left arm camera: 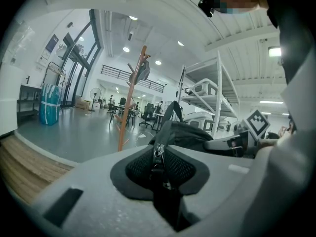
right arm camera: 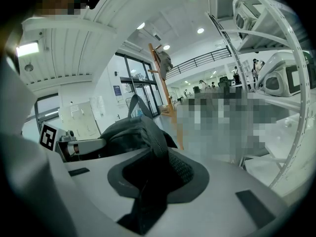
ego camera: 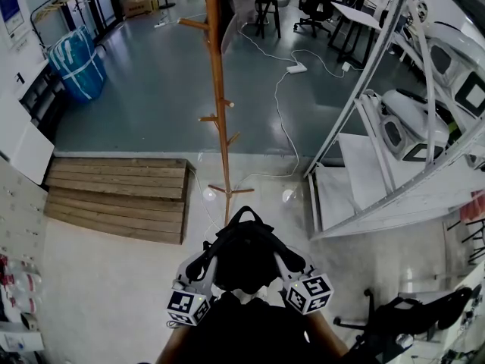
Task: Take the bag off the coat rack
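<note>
Left claw [left arm camera: 159, 168] clamps the black bag [ego camera: 244, 255] at its zipper seam [left arm camera: 157, 154]; right claw [right arm camera: 150, 179] pinches fabric on the opposite side. Bag sits between them, well apart from the coat rack [ego camera: 218, 105] straight ahead.

floor [ego camera: 151, 105]: grey-blue, ahead of left claw [ego camera: 203, 262] | wooden platform [ego camera: 121, 196]: left of it | blue wrapped bundle [ego camera: 76, 63]: far ahead-left | white shelving [ego camera: 379, 127]: right of right claw [ego camera: 292, 264] | ceiling lights [left arm camera: 126, 49]: on
</note>
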`<state>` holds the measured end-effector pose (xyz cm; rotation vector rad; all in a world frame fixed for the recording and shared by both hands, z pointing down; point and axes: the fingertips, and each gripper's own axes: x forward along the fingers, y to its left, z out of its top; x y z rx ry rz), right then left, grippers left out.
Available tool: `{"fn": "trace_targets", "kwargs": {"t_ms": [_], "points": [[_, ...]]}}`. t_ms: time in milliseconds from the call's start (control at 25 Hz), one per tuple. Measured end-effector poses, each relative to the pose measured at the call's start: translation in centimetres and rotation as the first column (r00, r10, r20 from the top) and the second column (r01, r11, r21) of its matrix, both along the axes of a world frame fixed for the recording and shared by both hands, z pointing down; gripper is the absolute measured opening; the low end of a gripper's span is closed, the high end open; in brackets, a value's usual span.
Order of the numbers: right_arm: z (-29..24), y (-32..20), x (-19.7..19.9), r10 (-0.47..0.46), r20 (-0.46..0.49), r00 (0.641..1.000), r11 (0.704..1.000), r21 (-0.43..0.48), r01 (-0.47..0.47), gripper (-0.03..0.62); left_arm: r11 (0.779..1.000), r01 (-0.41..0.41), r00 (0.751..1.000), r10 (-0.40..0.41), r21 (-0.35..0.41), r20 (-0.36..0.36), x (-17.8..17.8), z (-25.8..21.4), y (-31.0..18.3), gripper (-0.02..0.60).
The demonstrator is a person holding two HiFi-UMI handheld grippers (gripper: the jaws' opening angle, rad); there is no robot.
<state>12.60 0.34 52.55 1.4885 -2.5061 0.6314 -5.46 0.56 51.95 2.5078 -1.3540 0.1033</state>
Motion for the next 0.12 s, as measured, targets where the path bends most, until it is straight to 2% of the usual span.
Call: {"fn": "trace_targets", "kwargs": {"t_ms": [120], "points": [[0.0, -0.12, -0.03, 0.001, 0.004, 1.0, 1.0, -0.003, -0.001, 0.08, 1.0, -0.011, 1.0, 0.01, 0.018, 0.013, -0.04, -0.17, -0.26, 0.074]]}}
